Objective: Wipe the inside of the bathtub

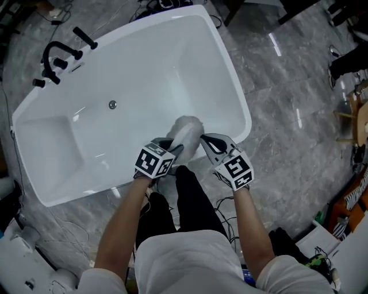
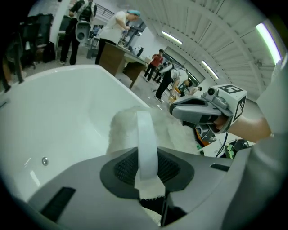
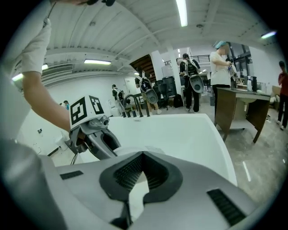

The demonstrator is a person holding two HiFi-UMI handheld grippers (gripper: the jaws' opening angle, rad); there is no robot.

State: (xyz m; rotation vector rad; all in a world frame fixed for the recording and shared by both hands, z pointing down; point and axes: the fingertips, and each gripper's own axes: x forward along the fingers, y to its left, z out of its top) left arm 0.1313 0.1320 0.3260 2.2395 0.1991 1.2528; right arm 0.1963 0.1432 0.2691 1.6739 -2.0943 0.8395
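The fluffy cloth (image 1: 187, 127) is clamped in the left gripper (image 1: 175, 149) by its strap and pinched by the right gripper (image 1: 204, 140). It lies at twelve o'clock of both, over the bathtub (image 1: 138, 74).

Bright, even light falls from above in the head view. The white bathtub (image 1: 144, 69) nearly washes out, with only faint grey shading on its inner walls, and the fluffy white cloth (image 1: 187, 127) hardly stands out against it. The glossy grey floor (image 1: 287, 172) carries pale glare streaks at the upper right; shadows are soft, and lines bend toward the frame edges. Both gripper views are round fisheye pictures with black corners. A strip light (image 2: 266, 35) burns out at the upper right of one, another strip light (image 3: 182, 12) at the top of the other. The near bodies of the left hand-held gripper (image 2: 148, 157) and right hand-held gripper (image 3: 141, 175) look soft, and the distant people (image 3: 220, 76) are slightly blurred.
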